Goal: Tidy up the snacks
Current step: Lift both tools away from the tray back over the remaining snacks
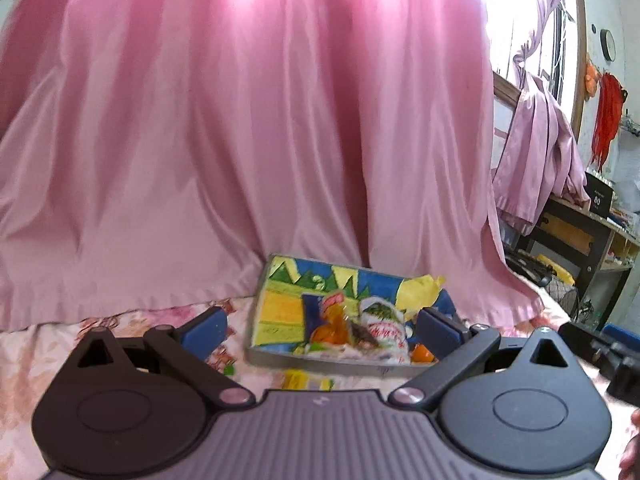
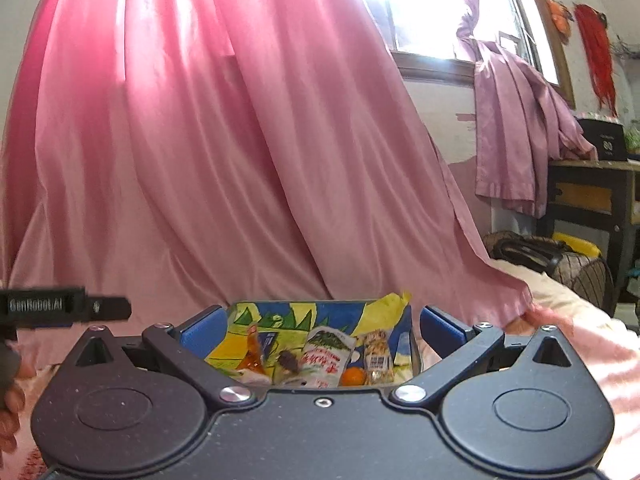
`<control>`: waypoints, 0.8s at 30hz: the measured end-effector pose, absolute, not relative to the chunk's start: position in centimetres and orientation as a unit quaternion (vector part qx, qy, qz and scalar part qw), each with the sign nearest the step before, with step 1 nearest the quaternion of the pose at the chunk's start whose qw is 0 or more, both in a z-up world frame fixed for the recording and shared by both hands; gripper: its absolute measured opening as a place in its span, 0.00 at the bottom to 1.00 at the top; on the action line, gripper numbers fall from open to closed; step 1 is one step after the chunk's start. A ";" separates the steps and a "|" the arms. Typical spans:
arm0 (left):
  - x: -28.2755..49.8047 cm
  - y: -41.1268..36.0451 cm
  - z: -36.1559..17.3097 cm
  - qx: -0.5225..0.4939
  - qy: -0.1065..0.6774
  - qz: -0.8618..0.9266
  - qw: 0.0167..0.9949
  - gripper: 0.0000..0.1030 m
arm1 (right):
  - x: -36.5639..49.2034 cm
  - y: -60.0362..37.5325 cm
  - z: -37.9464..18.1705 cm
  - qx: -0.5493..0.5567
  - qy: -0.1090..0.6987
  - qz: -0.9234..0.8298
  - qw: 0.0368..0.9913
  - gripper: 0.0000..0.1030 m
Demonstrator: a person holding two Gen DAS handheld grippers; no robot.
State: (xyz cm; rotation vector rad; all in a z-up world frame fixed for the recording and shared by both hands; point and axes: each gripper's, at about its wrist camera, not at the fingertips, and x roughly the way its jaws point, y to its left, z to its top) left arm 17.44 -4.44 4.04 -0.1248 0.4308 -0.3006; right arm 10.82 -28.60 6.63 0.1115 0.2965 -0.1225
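A colourful painted box sits on a floral bedsheet in front of a pink curtain and holds several snack packets. A white and green packet and an orange packet lie inside. My left gripper is open and empty, just short of the box. A small yellow snack lies on the sheet near it. In the right wrist view the same box holds the white and green packet, an orange round snack and others. My right gripper is open and empty, fingers wide above the box.
A pink curtain hangs right behind the box. The floral bedsheet spreads left and right. A desk with a black box stands at the far right, with a fan and dark clutter below. The left gripper's body shows at left.
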 end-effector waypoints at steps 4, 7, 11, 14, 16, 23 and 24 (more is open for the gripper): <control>15.2 -3.2 3.6 -0.050 0.213 -0.145 0.965 1.00 | 8.9 -27.4 6.7 0.058 0.151 -0.068 0.985 0.99; 13.8 -2.3 3.2 -0.041 0.215 -0.142 0.965 1.00 | 7.7 -26.3 6.6 0.051 0.155 -0.070 0.984 0.99; 12.2 -1.3 2.8 -0.031 0.216 -0.135 0.966 1.00 | 6.5 -25.0 6.3 0.055 0.166 -0.063 0.983 0.99; 11.4 -0.7 2.6 -0.022 0.217 -0.130 0.967 1.00 | 6.0 -23.9 5.9 0.046 0.177 -0.057 0.982 0.99; 10.8 -0.4 2.5 -0.016 0.219 -0.127 0.967 1.00 | 5.7 -23.3 5.7 0.041 0.184 -0.053 0.981 0.99; 9.7 0.7 1.4 -0.010 0.246 -0.112 0.963 1.00 | 4.8 -21.3 4.6 0.033 0.216 -0.043 0.975 0.99; 9.7 0.8 1.2 -0.011 0.256 -0.109 0.961 1.00 | 4.8 -21.1 4.4 0.033 0.223 -0.043 0.973 0.99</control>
